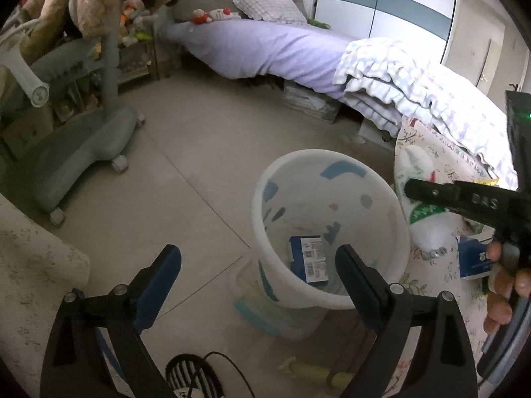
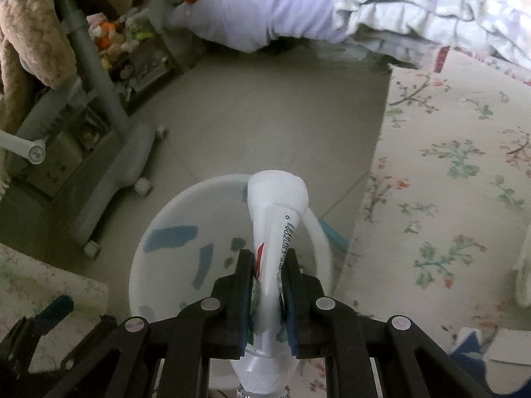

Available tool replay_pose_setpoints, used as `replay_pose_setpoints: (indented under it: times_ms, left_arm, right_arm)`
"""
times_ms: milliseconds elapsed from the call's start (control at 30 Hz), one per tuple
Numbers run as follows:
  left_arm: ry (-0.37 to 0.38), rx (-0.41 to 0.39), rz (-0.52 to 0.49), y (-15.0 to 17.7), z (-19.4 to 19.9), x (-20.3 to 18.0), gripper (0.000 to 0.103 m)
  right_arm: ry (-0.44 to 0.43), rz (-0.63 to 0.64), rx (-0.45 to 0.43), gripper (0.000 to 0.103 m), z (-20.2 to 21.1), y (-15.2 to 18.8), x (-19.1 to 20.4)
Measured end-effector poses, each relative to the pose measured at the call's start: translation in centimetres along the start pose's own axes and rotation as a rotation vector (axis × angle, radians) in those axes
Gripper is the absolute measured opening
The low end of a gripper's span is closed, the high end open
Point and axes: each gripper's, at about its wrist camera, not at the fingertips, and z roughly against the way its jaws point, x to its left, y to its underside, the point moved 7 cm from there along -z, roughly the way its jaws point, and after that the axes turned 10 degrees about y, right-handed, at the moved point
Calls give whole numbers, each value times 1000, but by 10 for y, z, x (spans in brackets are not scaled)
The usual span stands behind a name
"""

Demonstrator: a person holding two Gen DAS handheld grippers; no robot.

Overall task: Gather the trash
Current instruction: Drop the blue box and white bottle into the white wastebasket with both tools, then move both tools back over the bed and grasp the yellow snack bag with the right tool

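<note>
My left gripper (image 1: pixel 259 258) is open and empty, with its jaws spread wide over the near rim of a white bin (image 1: pixel 298 192) with blue patches. A blue box (image 1: pixel 310 260) lies at the bottom of the bin. My right gripper (image 2: pixel 268 262) is shut on a crushed white plastic bottle (image 2: pixel 278 205) with a green and red label, held above the right side of the bin (image 2: pixel 166 275). In the left wrist view that bottle (image 1: pixel 421 212) and the right gripper (image 1: pixel 415 192) hang beside the bin's right rim, with a hand behind them.
A floral mat (image 2: pixel 448 165) covers the floor to the right, with a blue and white pack (image 1: pixel 471 258) on it. A grey chair on casters (image 1: pixel 83 139) stands at the left. The bed (image 1: pixel 265 46) is behind. A yellowish roll (image 1: pixel 312 369) lies near the bin.
</note>
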Motion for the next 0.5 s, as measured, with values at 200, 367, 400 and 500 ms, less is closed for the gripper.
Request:
replay_pose_setpoints:
  times_ms: [200, 367, 400, 500]
  left_arm:
    - [3, -4, 20, 2, 8, 4, 101]
    - [17, -7, 35, 3, 15, 1, 102]
    - [18, -9, 32, 4, 16, 0, 103]
    - [20, -8, 16, 6, 23, -6, 103]
  right_arm:
    - [15, -15, -11, 68, 0, -5, 4]
    - [32, 25, -44, 82, 17, -5, 3]
    - [52, 43, -54, 82, 23, -4, 1]
    - [77, 57, -69, 88, 37, -1, -7]
